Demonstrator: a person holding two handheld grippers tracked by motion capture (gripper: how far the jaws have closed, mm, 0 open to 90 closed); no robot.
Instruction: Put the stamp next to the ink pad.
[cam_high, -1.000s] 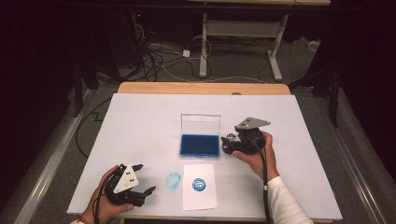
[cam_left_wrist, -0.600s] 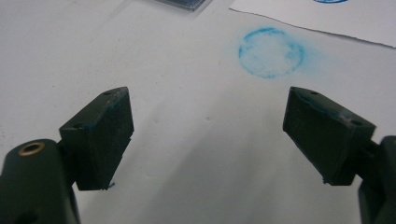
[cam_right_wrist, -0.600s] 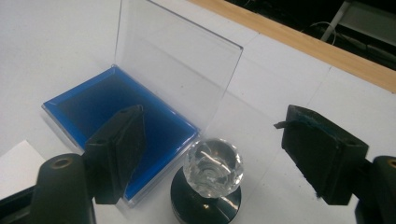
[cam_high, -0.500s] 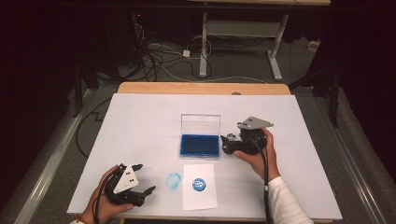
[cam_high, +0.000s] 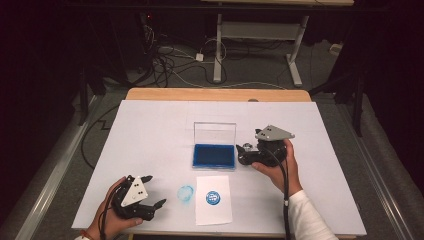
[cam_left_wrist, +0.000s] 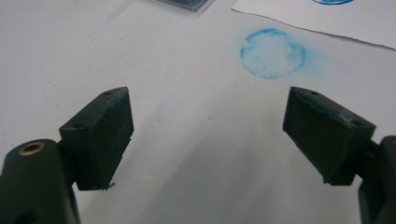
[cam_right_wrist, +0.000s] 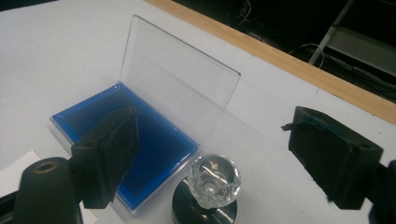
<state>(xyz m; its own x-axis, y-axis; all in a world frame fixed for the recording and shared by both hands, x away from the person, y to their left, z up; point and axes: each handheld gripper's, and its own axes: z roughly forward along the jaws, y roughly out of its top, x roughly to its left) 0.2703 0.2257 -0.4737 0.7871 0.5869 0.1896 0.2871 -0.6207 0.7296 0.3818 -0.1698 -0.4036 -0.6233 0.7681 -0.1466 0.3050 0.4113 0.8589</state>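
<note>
Blue ink pad (cam_high: 214, 155), white table (cam_high: 150, 135)

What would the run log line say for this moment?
right gripper: jaws just opened, stamp released beside ink pad | left gripper: open, empty | paper: stamped

One ink pad (cam_high: 214, 155), one stamp (cam_right_wrist: 212, 186) and one paper sheet (cam_high: 213, 210) are lying on the table (cam_high: 150, 135). Two blue prints are showing: one on the sheet (cam_high: 213, 197), one on the table (cam_high: 186, 194).

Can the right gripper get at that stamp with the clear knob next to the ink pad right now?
Probably yes. The right gripper has just been opening, and the stamp stands between its wide jaws, untouched. The ink pad sits close beside it, but nothing blocks it.
</note>
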